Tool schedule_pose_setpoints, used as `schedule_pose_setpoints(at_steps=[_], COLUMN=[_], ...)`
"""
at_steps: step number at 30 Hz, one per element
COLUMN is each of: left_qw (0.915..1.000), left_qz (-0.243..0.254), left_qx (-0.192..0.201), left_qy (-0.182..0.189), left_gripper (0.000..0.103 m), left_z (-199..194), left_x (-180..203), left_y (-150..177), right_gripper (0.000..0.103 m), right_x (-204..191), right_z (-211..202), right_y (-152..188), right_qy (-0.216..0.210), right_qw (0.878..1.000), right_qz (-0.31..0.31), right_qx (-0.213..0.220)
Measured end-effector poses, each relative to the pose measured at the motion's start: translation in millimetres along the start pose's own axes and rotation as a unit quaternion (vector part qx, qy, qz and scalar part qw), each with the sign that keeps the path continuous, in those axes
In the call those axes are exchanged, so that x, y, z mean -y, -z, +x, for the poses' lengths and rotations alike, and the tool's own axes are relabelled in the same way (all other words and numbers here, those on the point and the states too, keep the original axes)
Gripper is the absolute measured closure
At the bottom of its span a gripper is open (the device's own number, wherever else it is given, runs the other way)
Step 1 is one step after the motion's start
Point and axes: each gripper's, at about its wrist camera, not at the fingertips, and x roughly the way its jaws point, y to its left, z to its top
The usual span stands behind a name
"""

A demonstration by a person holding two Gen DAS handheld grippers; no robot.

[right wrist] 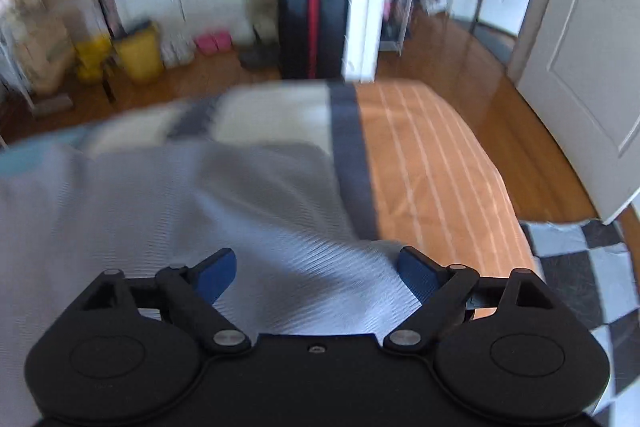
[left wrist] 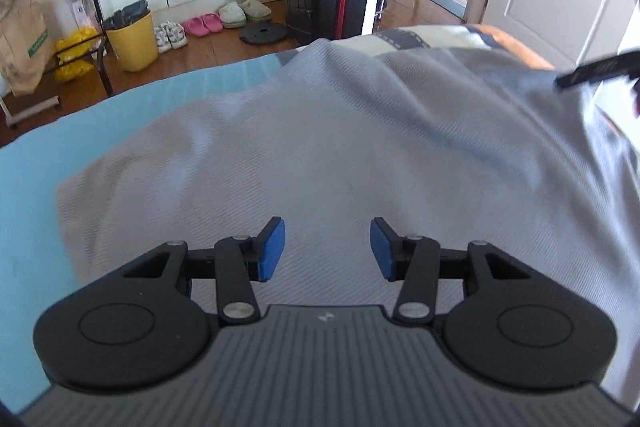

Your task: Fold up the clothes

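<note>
Hovering over the grey shirt (left wrist: 320,147) spread flat on the bed (left wrist: 36,179), left gripper (left wrist: 327,250) half-open and empty, right gripper (right wrist: 316,277) wide, empty; looks like pre-grasp, next: pinch an edge each.

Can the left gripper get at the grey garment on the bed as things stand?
Probably yes. The left gripper is open right above the grey garment, which lies spread on the bed, and nothing shows between its blue pads and the cloth. Whether it already touches the fabric cannot be told.
</note>
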Motion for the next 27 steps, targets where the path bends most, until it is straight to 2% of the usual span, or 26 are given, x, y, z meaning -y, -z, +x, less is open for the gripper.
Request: schedule_pose_setpoints(at_steps=[1,3,4,5,7,9,11,14,16,18,21,22,24,25,26,27], left_qw=[0.9999,0.9983,0.9972,0.9967,0.9973,0.9976,0.9970,0.9968,0.9977,0.9984,0.9984,0.9983,0.9983,0.9982,0.9982,0.9982], left_qz=[0.004,0.039,0.054,0.061,0.059,0.055,0.059,0.060,0.047,0.037,0.044,0.047,0.051,0.052,0.052,0.052], left_qx=[0.002,0.003,0.006,0.007,0.009,0.008,-0.001,-0.003,-0.005,-0.003,0.008,0.008,0.007,0.004,0.001,-0.003], left_qy=[-0.010,-0.044,-0.053,-0.053,-0.042,-0.040,-0.051,-0.053,-0.048,-0.041,-0.035,-0.032,-0.029,-0.029,-0.029,-0.029], left_gripper=[0.057,0.057,0.057,0.057,0.057,0.057,0.057,0.057,0.057,0.057,0.056,0.056,0.054,0.054,0.054,0.054], left_z=[2,6,7,7,4,0,-3,-8,-11,-16,-24,-25,-24,-23,-21,-20], left_x=[6,19,24,26,25,21,20,22,22,23,28,29,32,32,32,33], left_y=[-2,-4,-4,-4,-5,-2,3,10,13,16,21,23,25,26,27,28], right_gripper=[0.015,0.053,0.087,0.088,0.090,0.090,0.090,0.091,0.091,0.091,0.090,0.087,0.085,0.078,0.062,0.057], right_x=[2,-2,-6,-14,-40,-70,-99,-126,-144,-162,-181,-181,-170,-161,-151,-140], right_z=[12,23,22,15,-14,-51,-86,-118,-132,-138,-141,-144,-150,-152,-155,-156], right_y=[-2,3,7,13,33,60,88,129,159,187,209,209,200,192,184,177], right_qy=[0.003,-0.033,-0.044,-0.049,-0.033,-0.032,-0.043,-0.098,-0.151,-0.190,-0.210,-0.216,-0.234,-0.250,-0.265,-0.278], right_qw=[1.000,0.999,0.999,0.999,0.996,0.988,0.977,0.968,0.953,0.934,0.915,0.915,0.924,0.931,0.936,0.942], right_qz=[0.000,0.009,0.011,0.008,-0.031,-0.080,-0.146,-0.188,-0.233,-0.289,-0.341,-0.341,-0.298,-0.261,-0.222,-0.178], right_qx=[-0.011,-0.019,-0.017,0.004,0.073,0.126,0.150,0.136,0.121,0.089,0.037,0.033,0.044,0.051,0.058,0.067])
